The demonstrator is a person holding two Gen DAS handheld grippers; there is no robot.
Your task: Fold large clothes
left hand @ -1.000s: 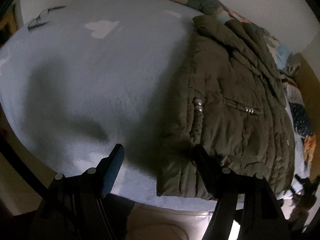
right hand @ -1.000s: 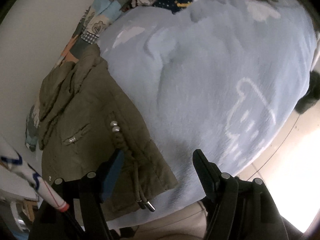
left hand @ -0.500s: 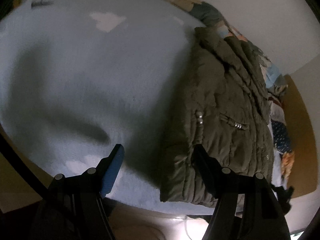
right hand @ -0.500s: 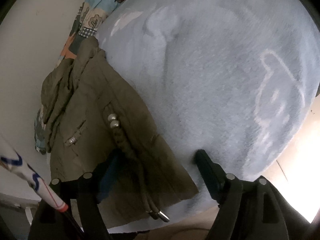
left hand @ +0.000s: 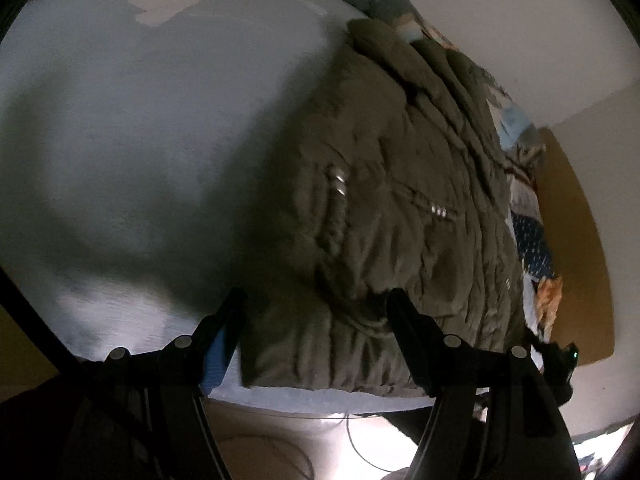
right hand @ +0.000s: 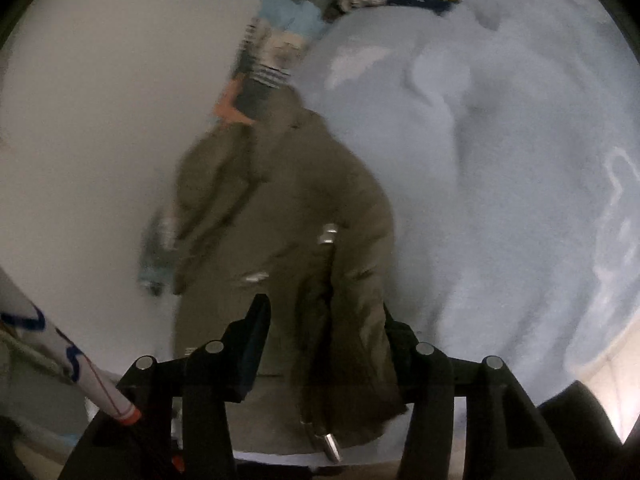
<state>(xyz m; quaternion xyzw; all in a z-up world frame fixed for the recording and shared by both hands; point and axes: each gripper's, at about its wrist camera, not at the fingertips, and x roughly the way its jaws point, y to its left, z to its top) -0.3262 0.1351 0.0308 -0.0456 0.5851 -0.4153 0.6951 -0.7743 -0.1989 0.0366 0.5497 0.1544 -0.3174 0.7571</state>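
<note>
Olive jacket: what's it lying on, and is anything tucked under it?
The olive jacket lies on a light blue fleece blanket by the near edge of the bed, with patterned bedding beyond its collar. Whatever is beneath it is covered; the pictures cannot show it.

free: bare blue blanket (left hand: 132, 128) left of jacket (left hand: 400, 200), wide open w/ no objs | blocked: wall (right hand: 100, 120) just beside jacket's far side, patterned quilt (right hand: 280, 44) bunched along it | near edge: jacket hem at bed edge, cords (right hand: 324, 420) dangling
</note>
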